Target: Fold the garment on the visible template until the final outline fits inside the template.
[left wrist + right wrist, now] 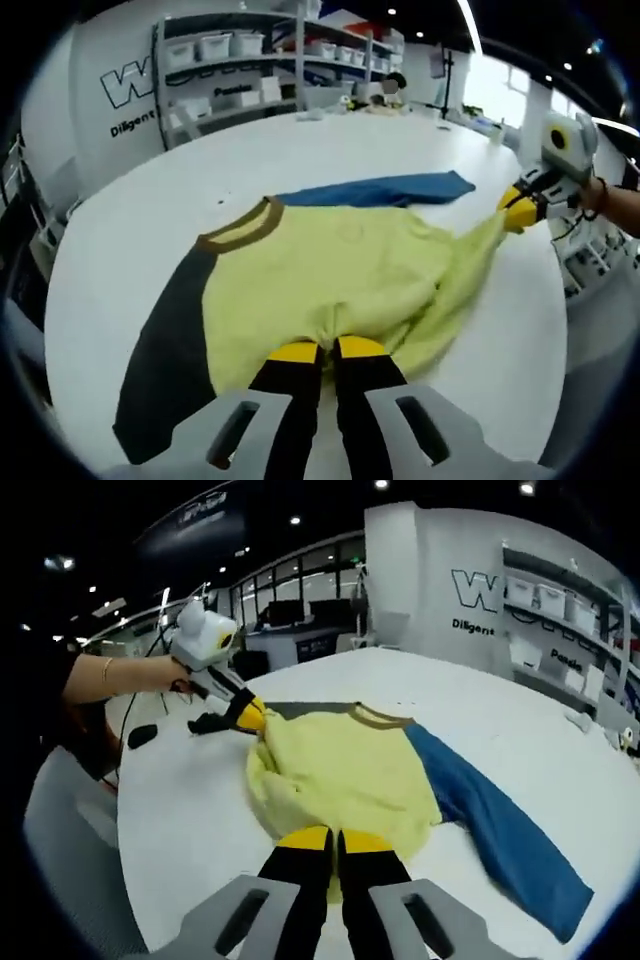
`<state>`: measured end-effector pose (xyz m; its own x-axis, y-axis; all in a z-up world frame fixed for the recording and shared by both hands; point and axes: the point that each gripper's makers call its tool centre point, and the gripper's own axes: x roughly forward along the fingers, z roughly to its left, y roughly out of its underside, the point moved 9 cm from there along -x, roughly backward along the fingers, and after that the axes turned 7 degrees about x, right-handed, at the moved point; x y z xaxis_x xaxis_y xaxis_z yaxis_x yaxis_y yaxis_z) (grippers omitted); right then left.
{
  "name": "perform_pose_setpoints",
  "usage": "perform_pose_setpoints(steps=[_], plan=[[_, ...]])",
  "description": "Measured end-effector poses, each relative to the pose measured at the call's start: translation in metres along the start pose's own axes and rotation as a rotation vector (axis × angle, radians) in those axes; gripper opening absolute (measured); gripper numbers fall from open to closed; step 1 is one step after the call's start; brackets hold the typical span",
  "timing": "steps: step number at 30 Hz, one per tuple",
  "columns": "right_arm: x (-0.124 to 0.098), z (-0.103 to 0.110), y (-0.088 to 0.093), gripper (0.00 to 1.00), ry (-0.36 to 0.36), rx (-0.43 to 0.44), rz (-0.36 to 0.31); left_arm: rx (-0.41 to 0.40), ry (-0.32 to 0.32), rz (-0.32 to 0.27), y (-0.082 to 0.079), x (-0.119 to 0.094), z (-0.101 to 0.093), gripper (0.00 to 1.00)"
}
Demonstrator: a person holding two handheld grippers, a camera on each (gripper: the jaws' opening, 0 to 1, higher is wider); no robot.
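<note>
Large white round-edged table [130, 240], smooth, glossy top. Grey metal shelving unit [235, 70] behind table against white wall, holding white plastic storage bins [215, 45]. Same shelving at right edge of right gripper view, bins [550, 600] on upper shelf. White wall with dark lettering, partly cut off [475, 590]. Small dark object [142, 736] on table near left edge, type unclear. Small clutter at table's far end [375, 100], too small to identify. Round ceiling lights [295, 521] overhead.
</note>
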<state>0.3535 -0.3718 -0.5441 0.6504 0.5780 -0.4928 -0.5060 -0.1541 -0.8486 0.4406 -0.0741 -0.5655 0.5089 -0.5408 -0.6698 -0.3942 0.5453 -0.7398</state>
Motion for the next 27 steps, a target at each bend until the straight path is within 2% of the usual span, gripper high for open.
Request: perform_pose_setpoints(steps=[5, 10, 17, 22, 26, 27], plan=[[0.014, -0.027, 0.000, 0.00, 0.056, 0.127, -0.007, -0.030, -0.013, -0.003, -0.005, 0.016, 0.013, 0.02], [0.027, -0.044, 0.001, 0.00, 0.109, 0.165, -0.006, -0.021, -0.041, 0.023, -0.002, 0.031, 0.023, 0.02], [0.043, -0.054, 0.012, 0.00, 0.171, 0.186, 0.038, -0.053, -0.051, 0.031, 0.001, 0.046, 0.022, 0.03], [0.054, -0.065, 0.019, 0.00, 0.210, 0.158, 0.094, -0.079, -0.056, 0.020, 0.001, 0.049, 0.024, 0.04], [0.059, -0.067, 0.023, 0.00, 0.232, 0.185, 0.131, -0.053, -0.066, 0.009, -0.001, 0.044, 0.026, 0.08], [0.061, -0.067, 0.025, 0.00, 0.237, 0.183, 0.138, -0.026, -0.048, -0.021, -0.004, 0.040, 0.026, 0.10]])
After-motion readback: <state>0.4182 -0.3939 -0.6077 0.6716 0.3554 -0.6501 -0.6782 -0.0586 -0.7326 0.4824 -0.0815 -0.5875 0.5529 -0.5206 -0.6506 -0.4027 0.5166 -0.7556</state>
